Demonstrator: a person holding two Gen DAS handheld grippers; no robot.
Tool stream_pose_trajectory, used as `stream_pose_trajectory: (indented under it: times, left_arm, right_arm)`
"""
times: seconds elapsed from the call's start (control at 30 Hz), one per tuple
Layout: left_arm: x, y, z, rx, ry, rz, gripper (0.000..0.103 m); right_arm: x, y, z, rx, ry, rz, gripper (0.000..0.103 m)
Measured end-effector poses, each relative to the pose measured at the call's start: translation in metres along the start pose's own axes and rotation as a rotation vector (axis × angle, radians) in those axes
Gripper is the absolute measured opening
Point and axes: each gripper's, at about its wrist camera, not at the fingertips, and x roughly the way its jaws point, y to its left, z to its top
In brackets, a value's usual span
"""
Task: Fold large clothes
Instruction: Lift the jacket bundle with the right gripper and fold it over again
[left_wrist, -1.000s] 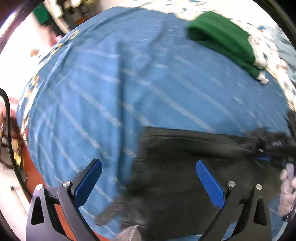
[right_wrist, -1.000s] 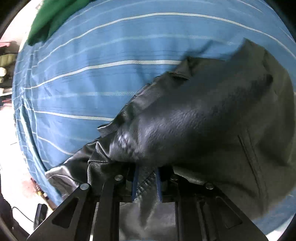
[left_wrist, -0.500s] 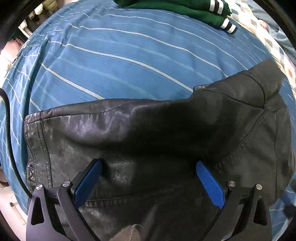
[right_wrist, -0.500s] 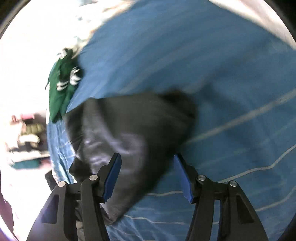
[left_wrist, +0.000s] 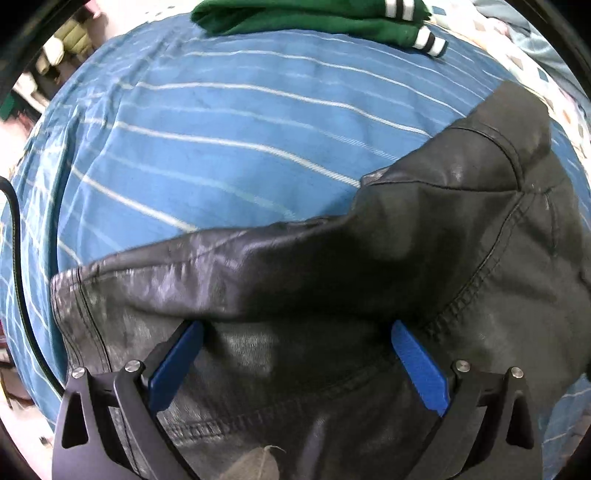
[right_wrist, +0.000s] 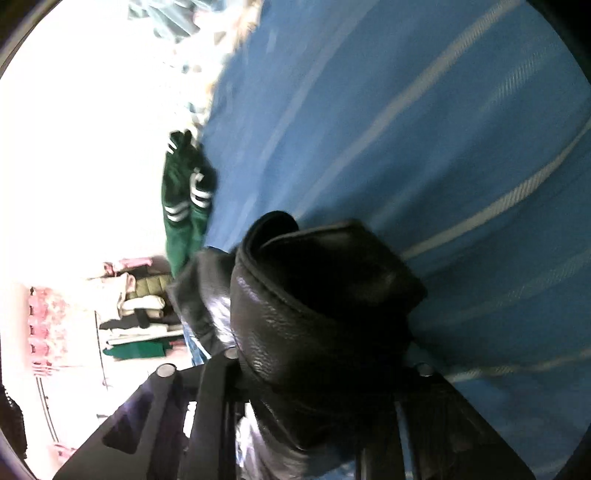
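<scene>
A black leather jacket (left_wrist: 332, 280) lies on the blue striped bedsheet (left_wrist: 207, 155). My left gripper (left_wrist: 295, 354) is open, its blue pads either side of the jacket, close above it. In the right wrist view a rolled part of the jacket (right_wrist: 317, 302) bulges over my right gripper (right_wrist: 314, 373) and hides its fingertips. The fingers look drawn together on the leather.
A folded green garment with white stripes (left_wrist: 317, 18) lies at the far edge of the bed; it also shows in the right wrist view (right_wrist: 184, 206). Stacked clothes (right_wrist: 140, 306) stand beyond the bed. A black cable (left_wrist: 18, 280) runs along the left side.
My right gripper was shut on the jacket, then open half a second ago, and now has leather bunched over it again. The left view has shifted slightly over the jacket.
</scene>
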Motion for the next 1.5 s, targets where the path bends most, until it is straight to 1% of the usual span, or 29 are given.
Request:
stream_pose_trajectory:
  times: [0.03, 0.1, 0.17, 0.3, 0.37, 0.43, 0.5, 0.53, 0.6, 0.63, 0.67, 0.73, 0.77, 0.87, 0.9, 0.93, 0.97, 1.0, 1.03, 1.1, 1.13, 1.17, 1.23, 1.27, 1.33, 1.4, 1.43, 1.47, 1.5]
  left_arm:
    - [0.001, -0.007, 0.004, 0.01, -0.004, 0.001, 0.103]
    - [-0.004, -0.019, 0.007, 0.03, -0.01, -0.017, 0.103]
    - [-0.001, -0.035, 0.022, 0.047, -0.006, -0.054, 0.103]
    - [0.01, -0.085, 0.054, 0.113, -0.016, -0.134, 0.103]
    - [0.018, -0.108, 0.073, 0.13, -0.025, -0.179, 0.103]
    - [0.021, -0.122, 0.085, 0.138, -0.034, -0.208, 0.103]
    - [0.018, -0.126, 0.093, 0.133, -0.025, -0.227, 0.103]
    - [0.014, -0.121, 0.095, 0.119, -0.014, -0.233, 0.103]
    - [-0.004, -0.09, 0.094, 0.042, -0.026, -0.243, 0.103]
    - [-0.012, -0.079, 0.091, 0.007, -0.031, -0.252, 0.103]
    - [-0.024, -0.055, 0.086, -0.05, -0.038, -0.257, 0.103]
    - [-0.049, -0.002, 0.066, -0.165, -0.056, -0.245, 0.103]
    - [-0.059, 0.019, 0.056, -0.206, -0.064, -0.226, 0.103]
    - [-0.088, 0.093, 0.008, -0.304, -0.078, -0.11, 0.103]
    - [-0.097, 0.11, -0.007, -0.333, -0.075, -0.07, 0.103]
    - [-0.097, 0.136, -0.022, -0.358, -0.072, -0.029, 0.103]
    - [-0.102, 0.154, -0.036, -0.381, -0.07, 0.01, 0.103]
    - [-0.1, 0.161, -0.043, -0.398, -0.067, 0.037, 0.103]
    - [-0.103, 0.176, -0.055, -0.425, -0.056, 0.068, 0.103]
    - [-0.099, 0.199, -0.064, -0.47, -0.047, 0.085, 0.103]
    - [-0.099, 0.206, -0.068, -0.497, -0.042, 0.088, 0.103]
    - [-0.097, 0.209, -0.068, -0.515, -0.039, 0.088, 0.103]
    - [-0.1, 0.211, -0.069, -0.541, -0.05, 0.083, 0.103]
    - [-0.105, 0.211, -0.066, -0.548, -0.06, 0.074, 0.103]
    - [-0.117, 0.21, -0.059, -0.551, -0.098, 0.05, 0.103]
    - [-0.13, 0.208, -0.057, -0.543, -0.129, 0.026, 0.103]
    - [-0.134, 0.205, -0.052, -0.538, -0.142, 0.012, 0.103]
    - [-0.135, 0.207, -0.047, -0.537, -0.152, -0.002, 0.103]
    - [-0.139, 0.204, -0.043, -0.539, -0.163, -0.02, 0.103]
  right_arm:
    - [-0.013, 0.007, -0.002, 0.001, -0.018, 0.011, 0.016]
    - [-0.029, 0.029, -0.009, -0.007, -0.064, 0.036, 0.015]
    - [-0.041, 0.05, -0.012, -0.03, -0.104, 0.052, 0.015]
    - [-0.067, 0.089, -0.006, -0.072, -0.175, 0.075, 0.015]
    - [-0.07, 0.108, 0.001, -0.127, -0.189, 0.051, 0.015]
    - [-0.068, 0.131, 0.006, -0.194, -0.184, 0.024, 0.015]
    - [-0.06, 0.16, 0.006, -0.274, -0.167, -0.002, 0.015]
    - [-0.058, 0.169, 0.003, -0.301, -0.154, -0.002, 0.015]
    - [-0.054, 0.19, -0.009, -0.356, -0.126, 0.001, 0.015]
    - [-0.046, 0.205, -0.019, -0.385, -0.097, 0.007, 0.015]
    - [-0.045, 0.214, -0.03, -0.409, -0.075, 0.006, 0.015]
    - [-0.022, 0.239, -0.06, -0.461, -0.012, 0.017, 0.015]
    - [-0.01, 0.25, -0.079, -0.487, 0.025, 0.021, 0.015]
    - [0.026, 0.263, -0.13, -0.551, 0.133, 0.022, 0.015]
    - [0.05, 0.265, -0.153, -0.569, 0.192, 0.019, 0.015]
    - [0.067, 0.263, -0.17, -0.596, 0.229, 0.006, 0.015]
    - [0.083, 0.263, -0.184, -0.614, 0.259, -0.01, 0.015]
    - [0.106, 0.258, -0.204, -0.63, 0.306, -0.036, 0.015]
    - [0.128, 0.251, -0.223, -0.662, 0.351, -0.071, 0.015]
    - [0.164, 0.233, -0.253, -0.677, 0.421, -0.138, 0.015]
    - [0.184, 0.221, -0.268, -0.692, 0.467, -0.187, 0.015]
    - [0.201, 0.209, -0.279, -0.696, 0.504, -0.24, 0.017]
    - [0.217, 0.198, -0.29, -0.695, 0.554, -0.294, 0.018]
    - [0.22, 0.2, -0.292, -0.699, 0.57, -0.315, 0.022]
    - [0.215, 0.215, -0.291, -0.726, 0.614, -0.307, 0.031]
    - [0.203, 0.235, -0.284, -0.779, 0.638, -0.3, 0.033]
    - [0.193, 0.243, -0.281, -0.815, 0.644, -0.277, 0.044]
    - [0.18, 0.25, -0.277, -0.84, 0.669, -0.238, 0.076]
    - [0.174, 0.261, -0.268, -0.847, 0.686, -0.222, 0.091]
